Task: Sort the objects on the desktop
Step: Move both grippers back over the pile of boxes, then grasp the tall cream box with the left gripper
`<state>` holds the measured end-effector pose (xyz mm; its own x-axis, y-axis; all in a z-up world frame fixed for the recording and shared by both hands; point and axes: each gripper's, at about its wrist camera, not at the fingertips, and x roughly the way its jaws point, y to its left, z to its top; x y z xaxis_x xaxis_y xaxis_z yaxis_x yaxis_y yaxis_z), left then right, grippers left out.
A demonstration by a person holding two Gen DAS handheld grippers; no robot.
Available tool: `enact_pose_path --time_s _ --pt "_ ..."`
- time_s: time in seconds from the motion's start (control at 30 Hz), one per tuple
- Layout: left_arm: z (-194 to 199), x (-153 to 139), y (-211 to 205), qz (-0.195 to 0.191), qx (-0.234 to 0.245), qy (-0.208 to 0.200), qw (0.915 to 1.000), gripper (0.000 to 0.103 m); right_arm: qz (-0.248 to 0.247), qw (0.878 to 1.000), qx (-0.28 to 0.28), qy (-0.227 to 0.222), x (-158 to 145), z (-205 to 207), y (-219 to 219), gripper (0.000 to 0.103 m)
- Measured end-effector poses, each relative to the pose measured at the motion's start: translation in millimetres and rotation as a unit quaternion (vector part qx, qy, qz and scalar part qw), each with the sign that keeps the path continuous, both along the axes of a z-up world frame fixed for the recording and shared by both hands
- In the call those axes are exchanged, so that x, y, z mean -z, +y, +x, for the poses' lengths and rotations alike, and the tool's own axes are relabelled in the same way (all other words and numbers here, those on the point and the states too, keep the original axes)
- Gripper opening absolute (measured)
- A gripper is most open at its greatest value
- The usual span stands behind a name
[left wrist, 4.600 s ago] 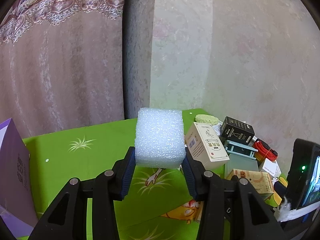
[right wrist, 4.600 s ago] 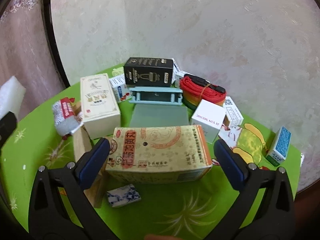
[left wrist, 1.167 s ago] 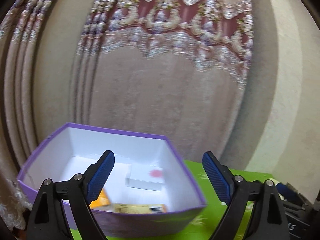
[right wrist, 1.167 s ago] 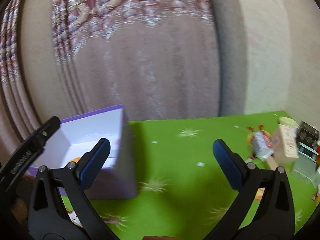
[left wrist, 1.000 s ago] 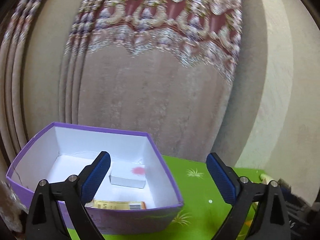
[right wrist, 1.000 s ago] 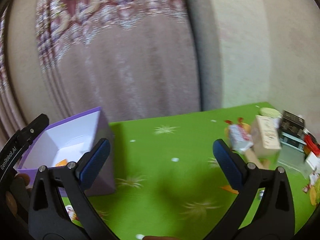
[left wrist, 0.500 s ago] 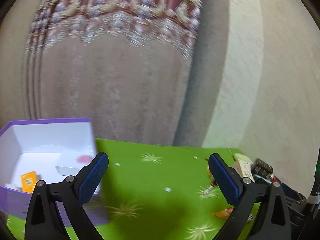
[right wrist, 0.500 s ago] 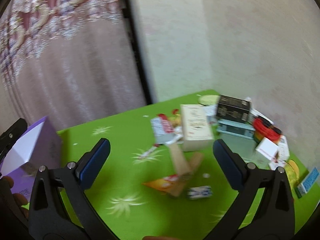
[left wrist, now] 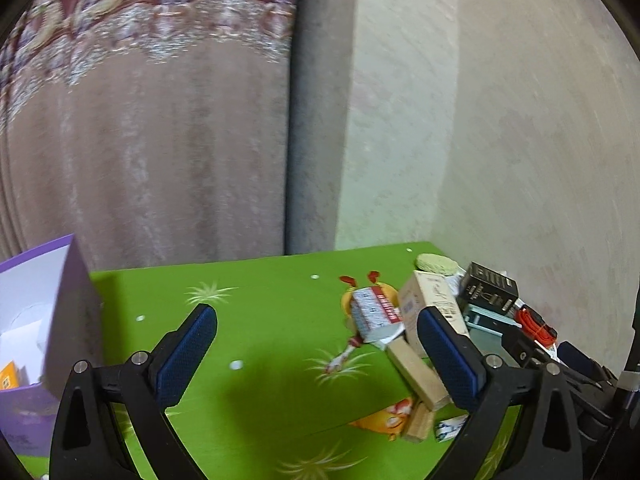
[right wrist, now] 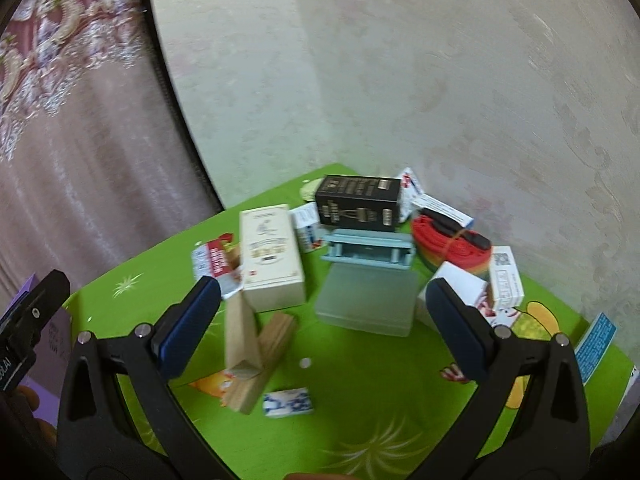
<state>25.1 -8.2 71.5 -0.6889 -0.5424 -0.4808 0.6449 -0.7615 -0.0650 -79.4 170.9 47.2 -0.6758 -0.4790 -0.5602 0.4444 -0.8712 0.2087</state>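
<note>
Holding an orange packet (left wrist: 8, 376), purple box (left wrist: 66, 320)

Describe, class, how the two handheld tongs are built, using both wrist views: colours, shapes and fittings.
Both the left tongs and the right tongs have two black plastic arms shaped like a V, with triangular cut-outs and silver rivets. Each arm ends in a blue, finely textured pad. No cables or sleeves show.

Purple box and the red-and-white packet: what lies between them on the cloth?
Left wrist view: only bare green tablecloth lies between the purple box and the red-and-white packet.
</note>
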Motion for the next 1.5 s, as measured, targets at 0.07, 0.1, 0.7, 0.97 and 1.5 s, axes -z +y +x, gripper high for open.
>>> enact_pose_path --time_s 0.07,0.1,0.7,0.97,1.5 --pt "-12 1 5 -0.002 0.011 -0.007 0.9999 0.101 0.001 1.000 0.009 -0.004 2 -6 4 0.102" --pt "-18 2 5 -0.002 0.015 -0.011 0.9998 0.101 0.002 1.000 0.014 -0.005 3 -9 5 0.102" --pt "-95 22 26 0.014 0.101 -0.071 0.9923 0.093 0.000 0.983 0.181 -0.043 28 -45 50 0.102" --pt "-145 44 35 0.037 0.124 -0.134 0.9826 0.088 0.020 0.972 0.227 -0.061 42 -58 56 0.102" --pt "-187 75 28 0.038 0.103 -0.219 0.9696 0.067 0.049 0.969 0.222 -0.100 63 -76 49 0.102"
